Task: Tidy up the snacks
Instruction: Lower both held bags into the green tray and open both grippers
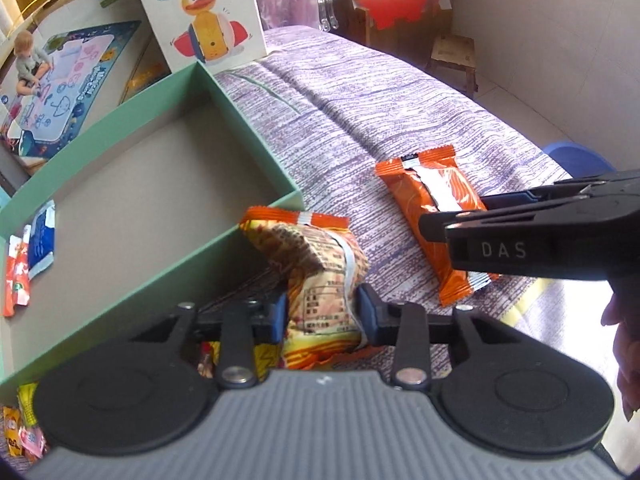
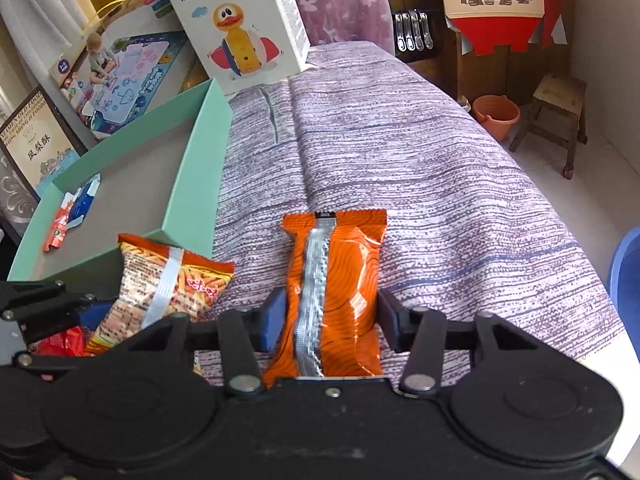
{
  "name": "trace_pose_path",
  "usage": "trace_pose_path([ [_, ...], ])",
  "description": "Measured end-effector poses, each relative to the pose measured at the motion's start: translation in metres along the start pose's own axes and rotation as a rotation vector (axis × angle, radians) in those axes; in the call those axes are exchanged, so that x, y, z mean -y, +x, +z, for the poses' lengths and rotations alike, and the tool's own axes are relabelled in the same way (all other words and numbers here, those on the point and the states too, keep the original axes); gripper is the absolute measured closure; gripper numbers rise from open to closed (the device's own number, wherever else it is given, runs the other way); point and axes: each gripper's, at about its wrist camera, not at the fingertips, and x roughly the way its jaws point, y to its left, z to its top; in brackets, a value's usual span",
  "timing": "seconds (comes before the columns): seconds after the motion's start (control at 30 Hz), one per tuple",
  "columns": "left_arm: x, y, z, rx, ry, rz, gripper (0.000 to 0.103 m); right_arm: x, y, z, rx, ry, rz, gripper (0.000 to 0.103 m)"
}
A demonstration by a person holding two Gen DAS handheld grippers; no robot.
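Observation:
My left gripper [image 1: 322, 312] is shut on a yellow-orange snack bag [image 1: 316, 272], held next to the near corner of the green box [image 1: 256, 132]. The bag also shows in the right wrist view [image 2: 168, 284]. My right gripper [image 2: 326, 320] straddles an orange snack packet [image 2: 336, 280] lying on the purple cloth; its blue pads sit at the packet's sides with small gaps. The left wrist view shows the packet [image 1: 432, 200] with the right gripper's fingers [image 1: 500, 216] over it. The box holds a blue packet [image 1: 42, 240] and a red packet [image 1: 16, 276].
A Roly-Poly Duck box [image 2: 240, 20] and a drawing-mat box [image 2: 120, 76] stand behind the green box. More small snacks [image 1: 24, 432] lie at the near left. A wooden stool [image 2: 556, 116] and an orange bucket [image 2: 496, 116] stand on the floor at right.

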Motion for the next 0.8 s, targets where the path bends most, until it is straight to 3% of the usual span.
trace_pose_path([
  [0.2,-0.010,-0.012,-0.003,0.002,-0.061,-0.088,0.072,0.008,-0.015,0.003,0.000,0.041,0.019,0.055],
  [0.4,-0.030,-0.047,0.003,0.082,-0.123,-0.151,0.072,0.000,-0.038,0.019,0.040,0.048,0.045,0.055],
  [0.6,-0.087,-0.070,0.021,0.175,-0.214,-0.098,0.072,-0.045,-0.043,0.060,0.073,-0.003,0.120,0.055],
  [0.8,-0.164,-0.049,0.034,0.151,-0.315,-0.032,0.072,-0.110,-0.006,0.104,0.045,-0.066,0.184,0.055],
])
